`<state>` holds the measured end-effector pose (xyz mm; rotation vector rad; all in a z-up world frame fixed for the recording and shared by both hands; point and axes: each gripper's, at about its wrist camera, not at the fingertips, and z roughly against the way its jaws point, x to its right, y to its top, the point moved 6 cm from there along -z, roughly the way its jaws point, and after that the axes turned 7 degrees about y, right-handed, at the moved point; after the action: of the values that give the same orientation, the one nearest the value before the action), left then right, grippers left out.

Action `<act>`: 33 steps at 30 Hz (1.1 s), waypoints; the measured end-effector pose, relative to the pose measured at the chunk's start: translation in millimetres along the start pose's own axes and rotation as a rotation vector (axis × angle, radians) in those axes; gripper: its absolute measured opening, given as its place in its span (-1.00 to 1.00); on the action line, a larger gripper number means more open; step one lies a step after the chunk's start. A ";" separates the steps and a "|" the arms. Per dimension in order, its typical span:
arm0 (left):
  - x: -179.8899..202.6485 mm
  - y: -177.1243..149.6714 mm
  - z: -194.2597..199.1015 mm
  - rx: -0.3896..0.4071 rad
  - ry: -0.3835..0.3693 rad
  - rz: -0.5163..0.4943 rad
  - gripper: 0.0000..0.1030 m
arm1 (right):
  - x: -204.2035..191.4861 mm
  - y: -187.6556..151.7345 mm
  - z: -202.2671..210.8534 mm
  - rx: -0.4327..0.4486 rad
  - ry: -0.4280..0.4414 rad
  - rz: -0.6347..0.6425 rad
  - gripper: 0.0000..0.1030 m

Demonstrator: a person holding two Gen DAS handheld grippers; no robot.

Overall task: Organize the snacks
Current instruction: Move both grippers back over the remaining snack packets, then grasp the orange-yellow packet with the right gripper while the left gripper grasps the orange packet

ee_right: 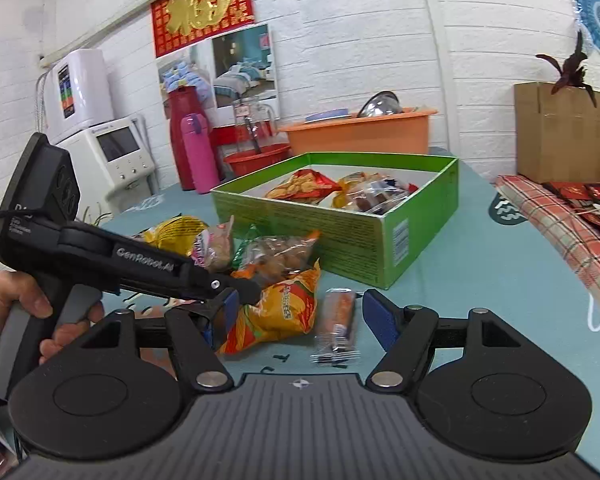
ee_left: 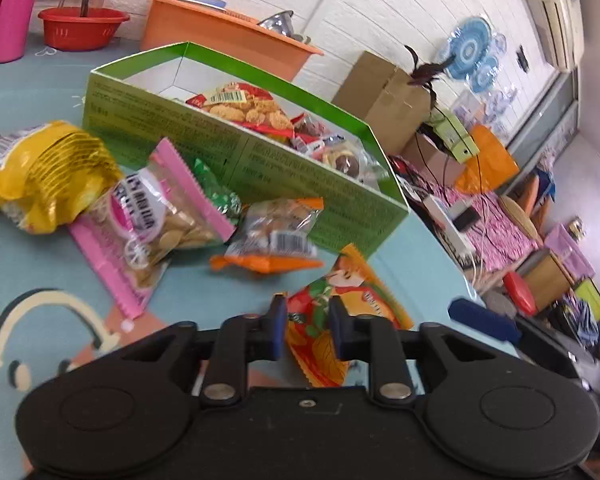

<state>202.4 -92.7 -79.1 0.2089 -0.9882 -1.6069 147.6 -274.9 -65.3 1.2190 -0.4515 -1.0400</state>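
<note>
Orange snack packet (ee_left: 332,332) pinched between left hand-held gripper (ee_left: 306,330) fingers.

Lived-in home room: red "fu" wall hanging (ee_right: 202,2), pink thermos (ee_right: 199,152), washing basins (ee_right: 360,130), air conditioner (ee_left: 556,12), cluttered bed (ee_left: 488,232).

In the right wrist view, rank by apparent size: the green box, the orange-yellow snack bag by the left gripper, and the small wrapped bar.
1. green box, clearly largest.
2. orange-yellow snack bag.
3. small wrapped bar, smallest.
The bag and bar lie nearer the camera, yet the order holds.
</note>
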 end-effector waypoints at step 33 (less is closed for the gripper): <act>-29.0 -12.3 9.2 0.013 -0.119 0.323 0.60 | -14.2 -8.2 -55.7 -0.163 0.104 0.000 0.32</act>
<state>196.6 -63.3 -92.5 -0.0377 -1.0644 -1.3286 180.2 -232.6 -88.1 1.1220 -0.2803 -0.9887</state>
